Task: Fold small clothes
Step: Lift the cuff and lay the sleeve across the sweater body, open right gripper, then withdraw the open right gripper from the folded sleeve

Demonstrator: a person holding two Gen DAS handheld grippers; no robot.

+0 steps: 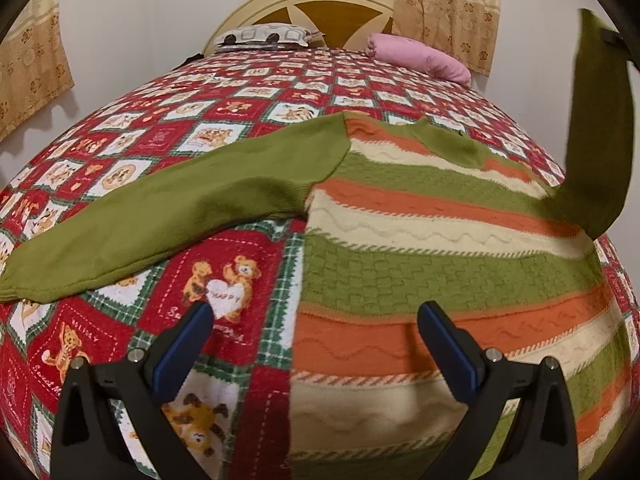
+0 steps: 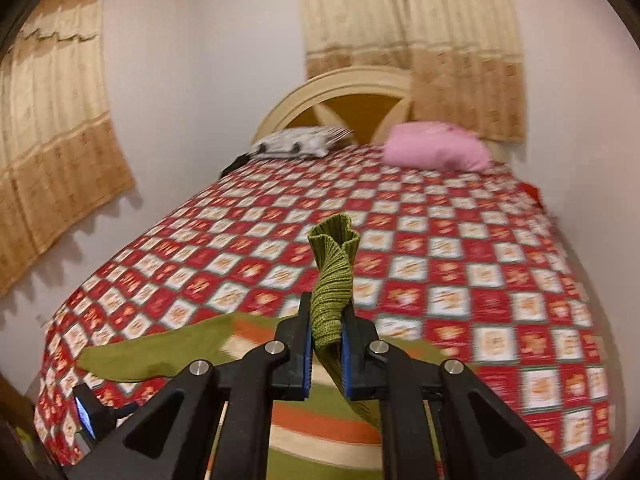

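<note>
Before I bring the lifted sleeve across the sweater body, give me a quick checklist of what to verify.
1. Right gripper shut on the sleeve cuff: ok, ribbed green knit is pinched between the pads.
2. Sleeve raised off the bed: ok, the right sleeve hangs up from the shoulder.
3. Left gripper free: ok, open, holding nothing, above the sweater's side edge.
4. Sweater body flat: ok, stripes lie smooth on the bedspread.
5. Left sleeve spread out: ok, extended flat, not yet folded.
6. Hem straight: cannot tell, hidden behind the grippers.
</note>
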